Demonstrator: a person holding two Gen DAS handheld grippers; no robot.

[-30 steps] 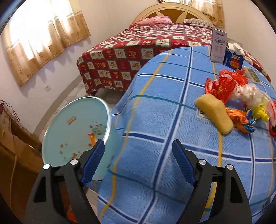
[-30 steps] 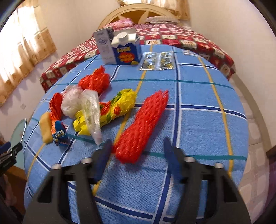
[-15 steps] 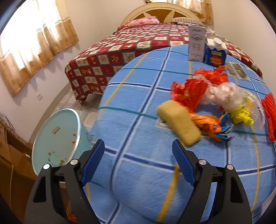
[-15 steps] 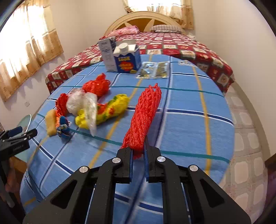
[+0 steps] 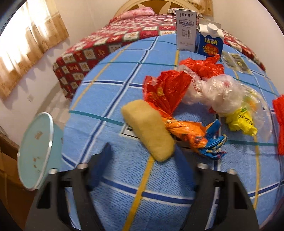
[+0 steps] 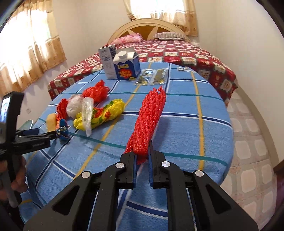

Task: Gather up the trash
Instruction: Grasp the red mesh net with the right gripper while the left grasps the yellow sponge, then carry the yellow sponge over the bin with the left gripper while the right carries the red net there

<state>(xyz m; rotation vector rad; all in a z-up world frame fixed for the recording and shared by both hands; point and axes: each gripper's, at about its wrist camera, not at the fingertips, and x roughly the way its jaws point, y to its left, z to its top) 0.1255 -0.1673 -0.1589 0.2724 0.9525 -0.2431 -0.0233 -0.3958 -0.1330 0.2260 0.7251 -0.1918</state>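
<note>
Since a second ago the right gripper (image 6: 142, 158) has clamped the red foam net (image 6: 149, 120); the left gripper (image 5: 142, 156), its jaws just narrowing but apart, nears the yellow sponge (image 5: 149, 131) by the tabletop's left edge.

Soft daylight comes through the curtained windows (image 6: 160, 8), which glow overexposed, and lights the room brightly and evenly with only faint shadows on the blue tablecloth (image 6: 186, 113). Both fisheye views bend straight lines and go dark at the corners. In the left wrist view the left gripper (image 5: 143, 156) is smeared by motion blur.
</note>
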